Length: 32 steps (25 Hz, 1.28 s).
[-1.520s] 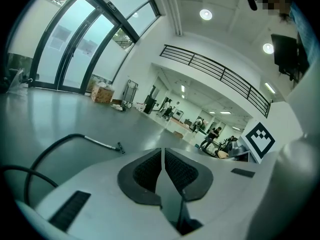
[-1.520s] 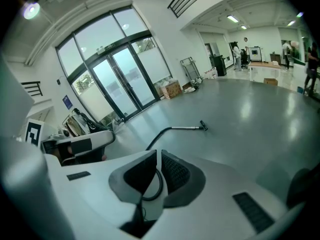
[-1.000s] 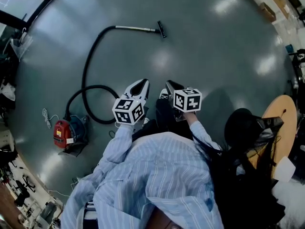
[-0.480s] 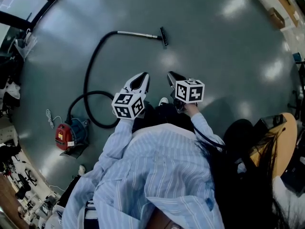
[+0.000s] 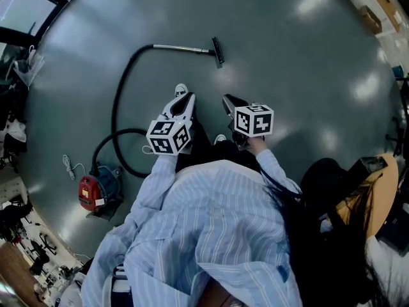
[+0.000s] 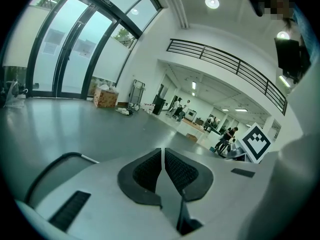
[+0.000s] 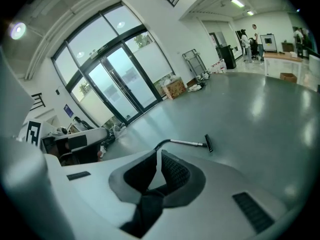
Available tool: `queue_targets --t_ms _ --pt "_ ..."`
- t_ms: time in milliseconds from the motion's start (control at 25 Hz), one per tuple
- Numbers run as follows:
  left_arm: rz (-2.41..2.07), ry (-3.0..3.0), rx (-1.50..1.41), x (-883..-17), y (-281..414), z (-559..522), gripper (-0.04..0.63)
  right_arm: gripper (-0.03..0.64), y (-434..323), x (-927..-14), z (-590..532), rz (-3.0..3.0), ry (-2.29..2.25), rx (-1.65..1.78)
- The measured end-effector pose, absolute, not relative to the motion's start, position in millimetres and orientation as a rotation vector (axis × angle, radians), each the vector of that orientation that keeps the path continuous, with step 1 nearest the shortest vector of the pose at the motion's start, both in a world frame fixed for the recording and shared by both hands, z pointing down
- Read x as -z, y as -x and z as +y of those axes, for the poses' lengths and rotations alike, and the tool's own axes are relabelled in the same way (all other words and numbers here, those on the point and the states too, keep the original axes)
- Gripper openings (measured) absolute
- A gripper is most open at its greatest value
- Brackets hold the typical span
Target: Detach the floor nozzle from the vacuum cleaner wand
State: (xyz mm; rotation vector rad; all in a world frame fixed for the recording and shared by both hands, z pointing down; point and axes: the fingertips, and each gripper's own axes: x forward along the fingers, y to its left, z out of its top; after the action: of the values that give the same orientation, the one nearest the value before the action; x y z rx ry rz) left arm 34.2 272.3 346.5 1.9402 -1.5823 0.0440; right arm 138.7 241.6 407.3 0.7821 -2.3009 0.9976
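Note:
A black floor nozzle (image 5: 218, 51) (image 7: 208, 143) sits on the end of a silver wand (image 5: 182, 47) (image 7: 187, 143) lying on the grey floor ahead. A black hose (image 5: 121, 101) curves from the wand back to a red and blue vacuum body (image 5: 96, 189) at the left. My left gripper (image 5: 187, 101) (image 6: 163, 160) is shut and empty, held in the air well short of the wand. My right gripper (image 5: 229, 101) (image 7: 158, 160) is shut and empty too, beside the left one. Both point toward the nozzle.
A white cable (image 5: 69, 167) lies near the vacuum body. Glass doors (image 7: 117, 84) and cardboard boxes (image 7: 175, 88) stand at the hall's edge. A round wooden table (image 5: 383, 178) and dark bags are at my right. People stand far off (image 6: 227, 134).
Both grippers have moved forward over the floor toward the wand, still shut. A white shoe has come forward under the left gripper.

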Motion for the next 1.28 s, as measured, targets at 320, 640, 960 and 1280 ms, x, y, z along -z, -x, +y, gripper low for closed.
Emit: queue_targets --t_ms 320,640,960,1280 --pt "-1.436 -2.057 -0.095 -364.6 18.6 165.1 0.025 0.034 -105.4 -420.3 151.5 -2.213 -0.955 -1.076" --pt "-1.299 -2.124 -0.161 -372.2 122.0 68.0 0.025 0.034 -10.5 -420.0 71.1 -2.167 -1.080 -1.262" --pt "-1.215 -2.056 -0.192 -412.6 171.5 7.9 0.025 0.034 5.1 -440.4 19.2 -2.072 -1.192 -1.276" --pt "-1.091 -2.077 -0.357 -468.7 144.1 -43.5 0.025 0.034 -27.4 -495.2 -24.3 -2.017 -1.123 -1.198"
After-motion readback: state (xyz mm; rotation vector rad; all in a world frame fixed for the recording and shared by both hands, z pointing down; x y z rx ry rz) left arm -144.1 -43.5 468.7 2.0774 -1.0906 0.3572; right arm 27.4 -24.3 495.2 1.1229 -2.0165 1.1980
